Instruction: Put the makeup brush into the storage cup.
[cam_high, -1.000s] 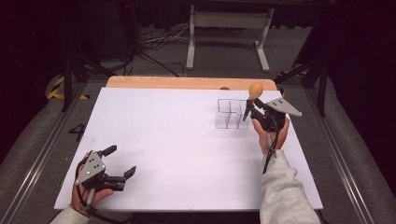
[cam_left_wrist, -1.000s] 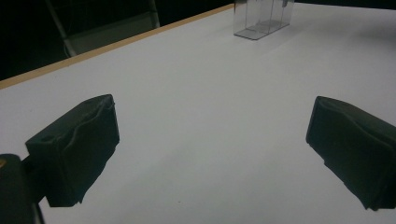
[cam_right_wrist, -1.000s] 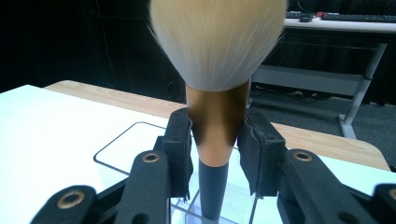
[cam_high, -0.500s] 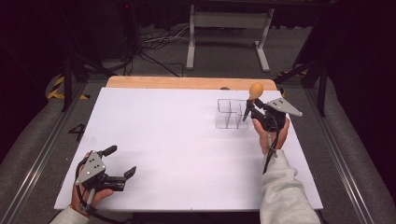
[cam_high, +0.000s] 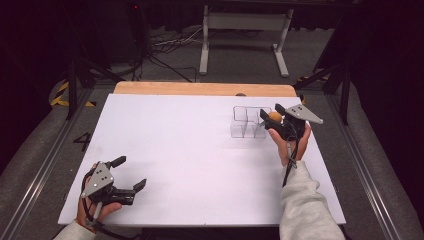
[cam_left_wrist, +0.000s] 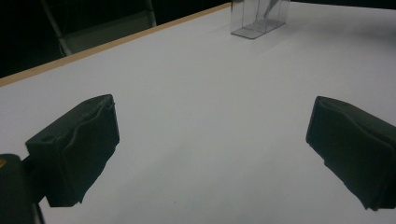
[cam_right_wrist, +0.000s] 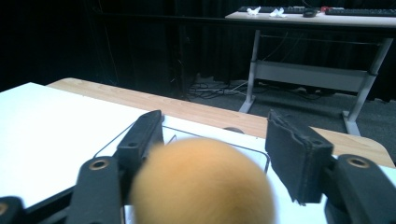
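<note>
White worktop (cam_high: 200, 150), wood-edged at the far side, is being overlooked by a dark room.
An orange ball (cam_high: 275, 116) is being gripped by the right gripper (cam_high: 272, 116) over the clear box (cam_high: 248, 121) near the far right corner; the left gripper (cam_high: 129, 174) is being held open at the near left corner.

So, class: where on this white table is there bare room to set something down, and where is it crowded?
The broad middle of the white table, between the left gripper and the clear box, is bare. The far right is crowded: the right gripper holds an orange ball beside that box.

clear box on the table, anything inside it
The clear box looks empty through its walls. The right hand-held gripper and its orange ball cover its right edge.
</note>
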